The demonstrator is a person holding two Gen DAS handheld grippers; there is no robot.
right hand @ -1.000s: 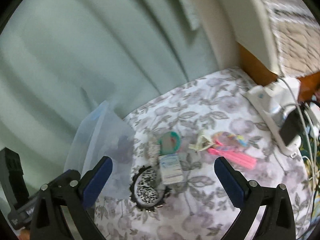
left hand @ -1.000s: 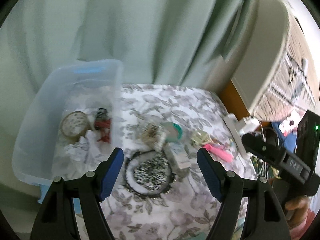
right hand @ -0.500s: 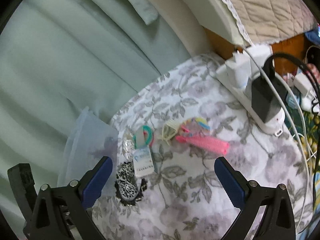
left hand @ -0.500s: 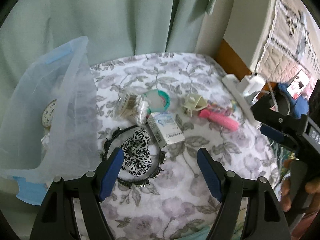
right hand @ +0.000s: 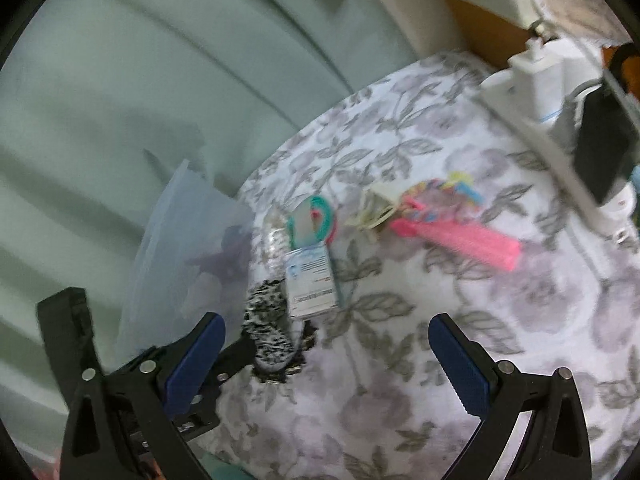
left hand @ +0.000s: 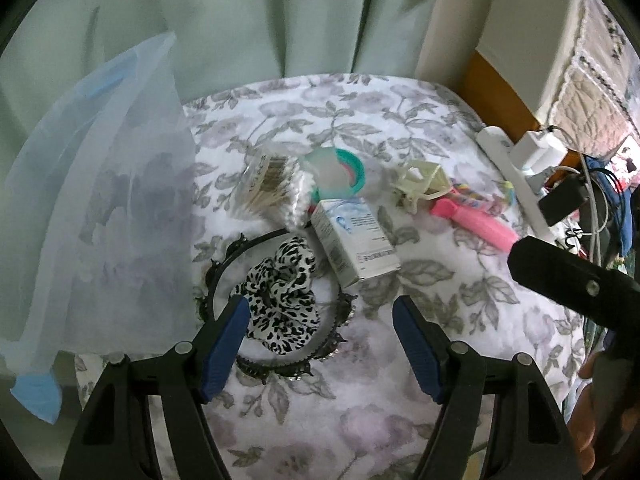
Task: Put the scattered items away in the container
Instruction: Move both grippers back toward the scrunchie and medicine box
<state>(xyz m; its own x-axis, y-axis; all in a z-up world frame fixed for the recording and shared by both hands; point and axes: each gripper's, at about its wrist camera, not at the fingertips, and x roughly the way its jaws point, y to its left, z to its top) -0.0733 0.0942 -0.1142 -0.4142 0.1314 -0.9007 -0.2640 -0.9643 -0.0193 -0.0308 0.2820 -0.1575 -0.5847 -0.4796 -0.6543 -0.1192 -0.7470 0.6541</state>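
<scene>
1. While both hover empty, left gripper (left hand: pixel 320 334) jaws wide, scrunchie (left hand: pixel 282 294) just ahead, w/in headband (left hand: pixel 276 312) on counter (left hand: pixel 460 304).
2. Right gripper (right hand: pixel 326 354) wide too, farther off.
3. Container (left hand: pixel 100 184) lies left; left arm nearer.

The right wrist view is motion-blurred, so print on the white box (right hand: pixel 311 282) is unreadable, the frosted container (left hand: pixel 100 208) wall veils its contents, and the scrunchie (left hand: pixel 282 296) covers part of the headband (left hand: pixel 224 276).
</scene>
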